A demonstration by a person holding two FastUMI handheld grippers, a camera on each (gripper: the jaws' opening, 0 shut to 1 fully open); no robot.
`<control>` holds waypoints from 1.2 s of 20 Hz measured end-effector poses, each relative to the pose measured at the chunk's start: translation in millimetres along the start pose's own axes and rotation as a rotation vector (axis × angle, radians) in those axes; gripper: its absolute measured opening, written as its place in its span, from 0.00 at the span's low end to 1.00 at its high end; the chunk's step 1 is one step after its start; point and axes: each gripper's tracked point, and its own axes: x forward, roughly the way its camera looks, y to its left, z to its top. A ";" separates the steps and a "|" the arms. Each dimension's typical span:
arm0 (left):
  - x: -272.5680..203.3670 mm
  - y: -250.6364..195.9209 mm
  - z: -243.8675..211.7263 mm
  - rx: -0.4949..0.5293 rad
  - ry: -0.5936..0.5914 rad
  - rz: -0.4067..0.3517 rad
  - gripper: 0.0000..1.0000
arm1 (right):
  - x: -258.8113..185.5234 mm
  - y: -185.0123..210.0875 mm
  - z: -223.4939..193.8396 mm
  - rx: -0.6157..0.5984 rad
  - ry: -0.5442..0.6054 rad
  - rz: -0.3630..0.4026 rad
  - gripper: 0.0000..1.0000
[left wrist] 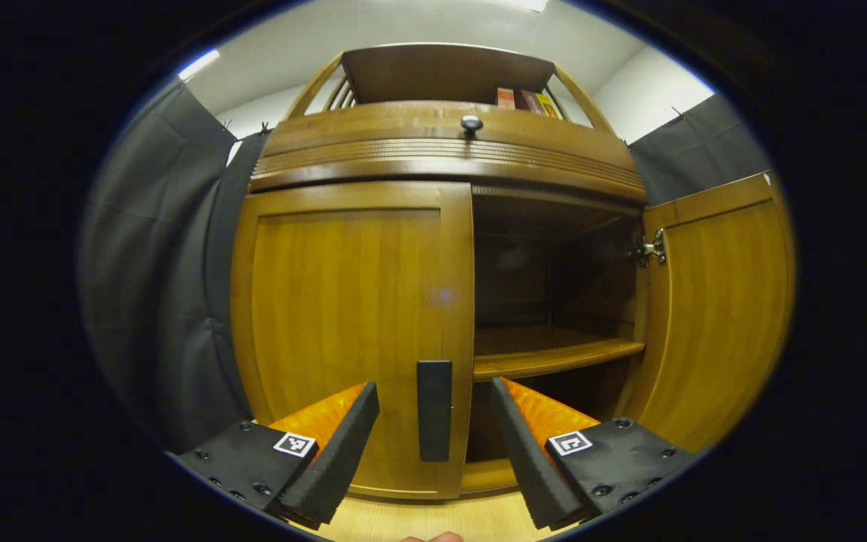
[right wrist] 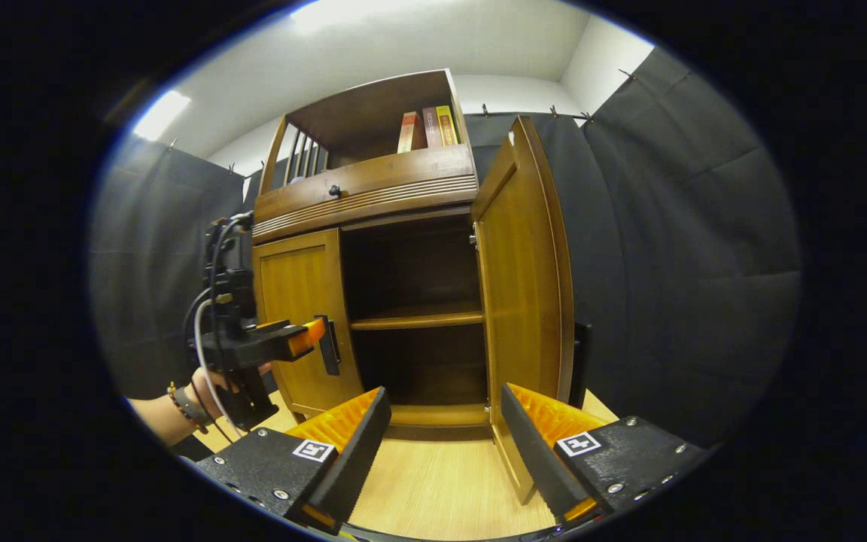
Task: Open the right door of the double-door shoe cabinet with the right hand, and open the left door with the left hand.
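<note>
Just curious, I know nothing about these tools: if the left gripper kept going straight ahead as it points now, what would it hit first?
Most likely the dark handle on the closed left door, lined up between the left gripper fingers.

Staged recording booth, not a home: black cloth walls [right wrist: 674,248] surround one wooden shoe cabinet [left wrist: 373,150], light wood floor [right wrist: 441,489].

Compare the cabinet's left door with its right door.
The left door is shut flush; the right door stands swung wide, baring the shelves. The left hand-held gripper brackets the left door's handle with fingers apart; nothing holds the right door. Both are the same brown wood panels.
</note>
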 end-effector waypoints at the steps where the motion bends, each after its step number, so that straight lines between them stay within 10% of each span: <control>1: 8.9 -0.2 -5.6 -0.010 0.013 0.000 0.95 | -1.7 -0.8 -1.9 0.001 0.009 -0.001 0.92; 11: 54.3 23.9 -35.3 -0.004 0.067 0.050 0.87 | -2.4 -24.8 10.3 0.030 -0.015 -0.048 0.92; 24: 57.6 8.6 -39.7 -0.015 0.090 0.017 0.37 | 2.8 -14.9 8.0 0.021 -0.003 -0.040 0.92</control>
